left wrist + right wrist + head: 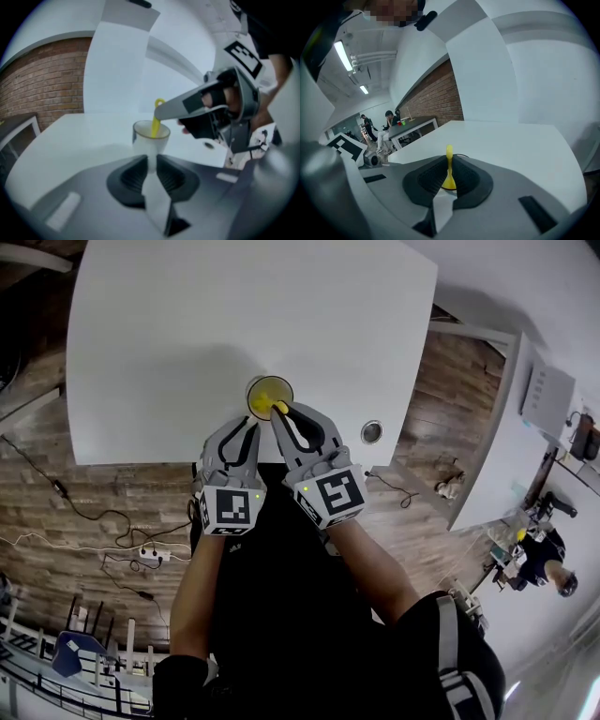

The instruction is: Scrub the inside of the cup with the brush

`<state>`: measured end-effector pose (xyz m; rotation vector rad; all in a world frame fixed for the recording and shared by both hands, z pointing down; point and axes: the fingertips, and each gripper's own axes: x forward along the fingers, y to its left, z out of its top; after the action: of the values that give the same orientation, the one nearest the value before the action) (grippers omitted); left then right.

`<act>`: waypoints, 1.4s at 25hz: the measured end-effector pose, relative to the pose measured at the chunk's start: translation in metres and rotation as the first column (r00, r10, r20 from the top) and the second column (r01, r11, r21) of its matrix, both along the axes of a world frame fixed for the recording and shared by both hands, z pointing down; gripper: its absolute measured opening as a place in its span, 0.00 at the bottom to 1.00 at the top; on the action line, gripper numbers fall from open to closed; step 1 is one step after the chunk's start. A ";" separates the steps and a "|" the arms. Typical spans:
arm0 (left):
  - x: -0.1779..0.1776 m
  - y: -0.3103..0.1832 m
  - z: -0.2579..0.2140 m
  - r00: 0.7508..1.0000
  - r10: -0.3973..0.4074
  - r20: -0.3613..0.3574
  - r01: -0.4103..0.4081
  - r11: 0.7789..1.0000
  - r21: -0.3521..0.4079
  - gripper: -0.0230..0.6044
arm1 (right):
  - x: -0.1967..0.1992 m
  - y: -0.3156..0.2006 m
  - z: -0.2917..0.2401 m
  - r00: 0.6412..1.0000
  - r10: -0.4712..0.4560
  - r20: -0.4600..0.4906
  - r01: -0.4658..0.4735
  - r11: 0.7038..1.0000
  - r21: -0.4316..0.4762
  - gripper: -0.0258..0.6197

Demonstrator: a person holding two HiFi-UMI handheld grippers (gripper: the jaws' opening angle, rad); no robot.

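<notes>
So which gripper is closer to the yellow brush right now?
Right. The right gripper has its jaws shut on the brush handle; the left gripper grips the cup that the brush dips into.

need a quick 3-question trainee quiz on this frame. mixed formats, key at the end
1. Multiple choice: what holds the yellow brush? A) a bare hand B) the right gripper C) nothing, it rests loose
2. True or false: the cup lies on its side on the table.
3. Fill in: the brush's lower end is ___ the cup.

Key
1. B: its jaws are shut on the brush handle.
2. False: the cup stands upright on the table.
3. inside
</notes>
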<state>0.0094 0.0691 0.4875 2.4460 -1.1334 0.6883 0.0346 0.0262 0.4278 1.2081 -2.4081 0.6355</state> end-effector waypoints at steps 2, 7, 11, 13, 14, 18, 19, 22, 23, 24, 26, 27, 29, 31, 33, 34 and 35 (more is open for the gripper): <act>0.000 -0.001 0.000 1.000 0.002 0.005 -0.002 1.000 0.005 0.13 | -0.002 0.000 0.006 1.000 -0.011 -0.023 0.011 1.000 0.001 0.09; -0.001 0.000 0.000 1.000 0.003 0.015 -0.003 1.000 0.011 0.13 | -0.007 0.001 -0.008 0.999 -0.041 0.007 0.041 0.999 0.008 0.09; 0.000 -0.002 -0.002 1.000 0.008 0.019 -0.008 1.000 0.012 0.13 | 0.001 0.005 -0.033 0.998 -0.062 0.018 0.062 0.998 0.020 0.09; -0.001 -0.001 -0.001 1.000 0.009 0.020 -0.009 1.000 0.010 0.13 | 0.006 0.008 -0.042 0.998 -0.064 0.012 0.064 0.998 0.021 0.09; -0.001 0.000 0.000 1.000 0.009 0.020 -0.009 1.000 0.008 0.13 | 0.007 0.009 -0.046 0.998 -0.066 0.005 0.066 0.998 0.022 0.09; 0.001 0.001 0.000 1.000 0.008 0.022 -0.008 1.000 0.008 0.13 | 0.010 0.013 -0.051 0.995 -0.085 -0.057 0.087 0.996 0.028 0.09; 0.001 0.001 0.000 1.000 0.008 0.022 -0.008 1.000 0.009 0.13 | 0.009 0.013 -0.048 0.993 -0.090 -0.072 0.092 0.995 0.024 0.09; 0.000 0.001 0.000 1.000 0.004 0.019 -0.005 1.000 0.008 0.13 | 0.005 0.012 -0.031 0.990 -0.098 -0.099 0.099 0.995 -0.004 0.09; 0.000 0.001 0.000 1.000 0.003 0.017 -0.003 1.000 0.008 0.13 | 0.005 0.012 -0.022 0.989 -0.099 -0.107 0.098 0.995 -0.018 0.09; 0.001 0.000 0.000 1.000 0.002 0.016 -0.002 1.000 0.008 0.13 | 0.005 0.011 -0.012 0.988 -0.101 -0.115 0.098 0.995 -0.032 0.09; 0.003 0.000 0.001 1.000 0.002 0.017 -0.002 1.000 0.007 0.13 | 0.006 0.011 0.004 0.986 -0.106 -0.129 0.100 0.994 -0.051 0.09; 0.003 0.000 0.001 1.000 0.002 0.018 -0.002 1.000 0.007 0.13 | 0.006 0.011 0.009 0.985 -0.107 -0.132 0.101 0.993 -0.053 0.09; 0.003 0.000 0.001 1.000 0.002 0.019 -0.002 1.000 0.008 0.13 | 0.005 0.010 0.010 0.985 -0.109 -0.134 0.102 0.993 -0.052 0.09; 0.001 0.000 0.001 1.000 0.000 0.020 0.000 1.000 0.008 0.13 | 0.005 0.012 0.006 0.985 -0.109 -0.135 0.103 0.993 -0.055 0.09; 0.001 0.001 0.001 1.000 -0.005 0.020 0.004 1.000 0.008 0.13 | 0.008 0.015 -0.001 0.986 -0.102 -0.131 0.096 0.994 -0.050 0.09; 0.001 0.001 0.001 1.000 -0.006 0.020 0.006 1.000 0.008 0.13 | 0.011 0.016 -0.006 0.987 -0.095 -0.127 0.090 0.995 -0.045 0.09; 0.002 0.001 0.000 1.000 -0.006 0.021 0.006 1.000 0.009 0.13 | 0.014 0.017 -0.012 0.989 -0.085 -0.122 0.081 0.996 -0.039 0.09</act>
<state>0.0112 0.0697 0.4880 2.4472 -1.1536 0.7104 0.0490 0.0427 0.4159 1.0941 -2.3222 0.5570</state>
